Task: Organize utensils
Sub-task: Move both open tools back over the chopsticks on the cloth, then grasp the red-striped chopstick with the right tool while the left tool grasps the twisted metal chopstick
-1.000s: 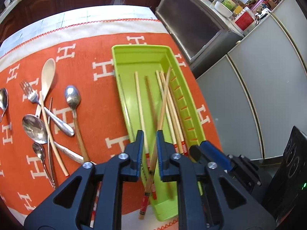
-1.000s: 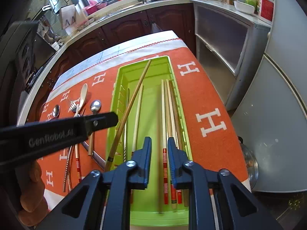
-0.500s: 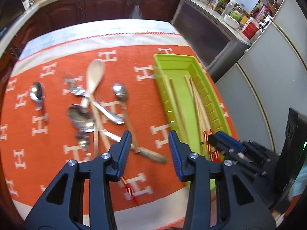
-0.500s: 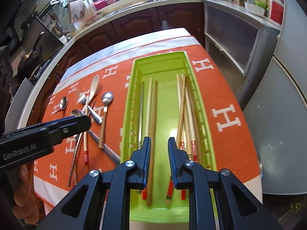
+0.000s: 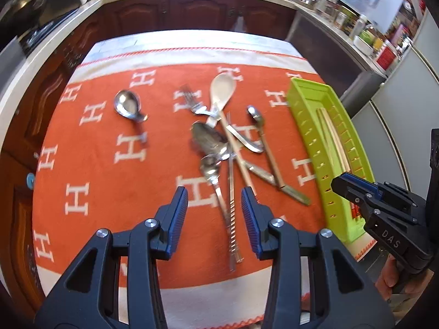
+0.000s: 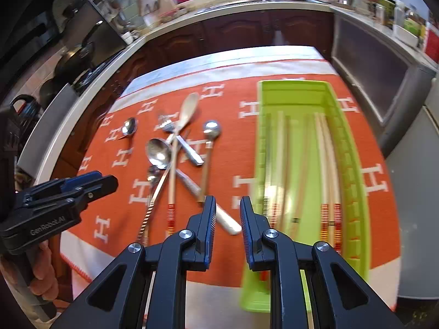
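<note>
A green tray (image 6: pixel 354 164) on the right of the orange cloth holds several chopsticks (image 6: pixel 323 164); it also shows in the left wrist view (image 5: pixel 307 126). A pile of utensils lies left of it: a wooden spoon (image 5: pixel 222 90), a fork (image 5: pixel 192 104), metal spoons (image 5: pixel 208 139), a metal chopstick (image 5: pixel 231 208) and a red-banded chopstick (image 6: pixel 171 192). One small spoon (image 5: pixel 127 107) lies apart at the left. My left gripper (image 5: pixel 214 211) is open and empty above the near end of the pile. My right gripper (image 6: pixel 225 222) is open a little and empty, near the tray's front left.
The orange cloth (image 5: pixel 109 164) covers the table, with white edges at front and back. Dark kitchen cabinets (image 5: pixel 192 11) stand behind. A grey appliance (image 6: pixel 411 186) stands close on the right. A worktop with jars (image 5: pixel 370 35) runs at the back right.
My left gripper let go of a chopstick into the tray, opened, and swung left over the utensil pile. My right gripper has shifted left and opened a little.
</note>
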Available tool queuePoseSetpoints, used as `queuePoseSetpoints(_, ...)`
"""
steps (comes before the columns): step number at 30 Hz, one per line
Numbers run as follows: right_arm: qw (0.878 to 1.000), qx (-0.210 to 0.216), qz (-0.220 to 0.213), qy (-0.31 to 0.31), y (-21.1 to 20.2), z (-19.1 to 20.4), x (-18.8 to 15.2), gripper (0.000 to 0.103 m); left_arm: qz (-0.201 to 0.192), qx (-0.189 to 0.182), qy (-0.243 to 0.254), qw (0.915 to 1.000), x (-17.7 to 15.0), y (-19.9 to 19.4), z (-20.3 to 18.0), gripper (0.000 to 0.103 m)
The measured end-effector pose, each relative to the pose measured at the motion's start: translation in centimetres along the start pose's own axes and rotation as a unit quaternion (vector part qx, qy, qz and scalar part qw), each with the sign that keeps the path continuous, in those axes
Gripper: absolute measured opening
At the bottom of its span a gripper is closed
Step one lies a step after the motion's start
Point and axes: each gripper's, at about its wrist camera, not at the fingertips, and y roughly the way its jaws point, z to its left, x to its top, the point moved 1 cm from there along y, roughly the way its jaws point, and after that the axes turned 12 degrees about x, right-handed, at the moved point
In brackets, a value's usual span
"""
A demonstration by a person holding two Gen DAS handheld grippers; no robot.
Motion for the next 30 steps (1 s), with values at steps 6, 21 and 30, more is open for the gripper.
queuePoseSetpoints(6,0.999,0.025,0.026,-0.031,2.4,2.1,-0.2,0.024,0.015,0.002,-0.007,0.9999,-1.6,1.5,1.8,0.037)
queuePoseSetpoints(21,0.994,0.065,0.068,-0.058,9.4,3.8,-0.1,0.024,0.021,-0.04,0.002,0.999,-2.1,3.3,1.1,0.037)
queuePoseSetpoints(30,0.993,0.041,0.076,-0.082,12.8,4.3,-0.7,0.017,0.023,-0.05,-0.003,0.9985,-1.8,4.0,1.4,0.037)
